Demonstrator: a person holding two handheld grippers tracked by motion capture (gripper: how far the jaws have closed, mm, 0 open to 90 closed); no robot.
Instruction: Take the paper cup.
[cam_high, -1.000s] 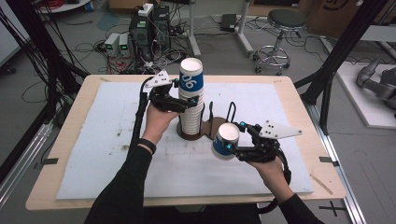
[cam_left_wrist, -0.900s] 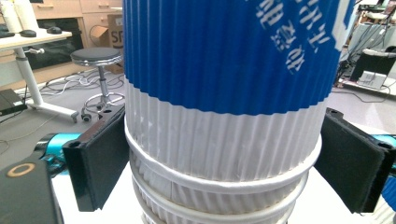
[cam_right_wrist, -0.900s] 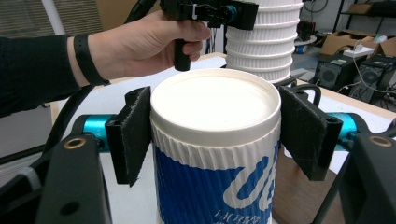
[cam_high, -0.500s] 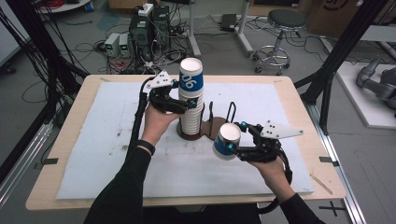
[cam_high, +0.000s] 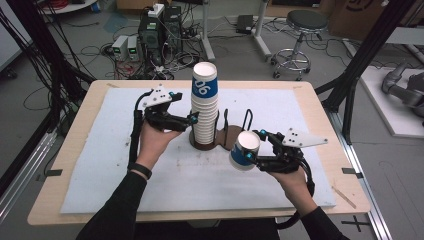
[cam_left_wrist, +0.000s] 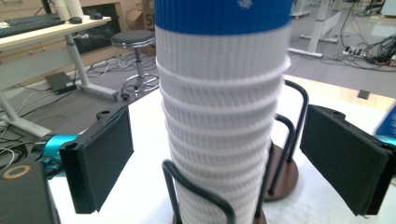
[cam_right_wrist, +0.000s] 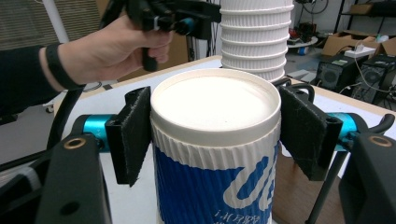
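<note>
A tall stack of white ribbed paper cups (cam_high: 205, 107) with a blue-banded cup on top stands in a black wire holder (cam_high: 227, 137) at mid-table. My left gripper (cam_high: 192, 120) is just left of it. Its jaws have just been opening; in the left gripper view the stack (cam_left_wrist: 219, 116) stands between the black pads (cam_left_wrist: 100, 163) with a gap on each side. My right gripper (cam_high: 254, 147) is shut on a single blue-and-white cup (cam_high: 244, 145), held right of the holder. In the right gripper view both pads (cam_right_wrist: 133, 135) press on that cup (cam_right_wrist: 215, 154), closed white end toward the camera.
A white mat (cam_high: 100, 165) covers the wooden table (cam_high: 50, 200). A second pair of wire loops (cam_high: 247, 120) rises from the holder's brown base beside the stack. Beyond the table stand computer boxes (cam_high: 150, 30), a stool (cam_high: 300, 25) and black frame posts (cam_high: 365, 60).
My left gripper has pulled back to the left, away from the cup stack, and its pads stand off it. The right gripper and its cup have stayed in place.
</note>
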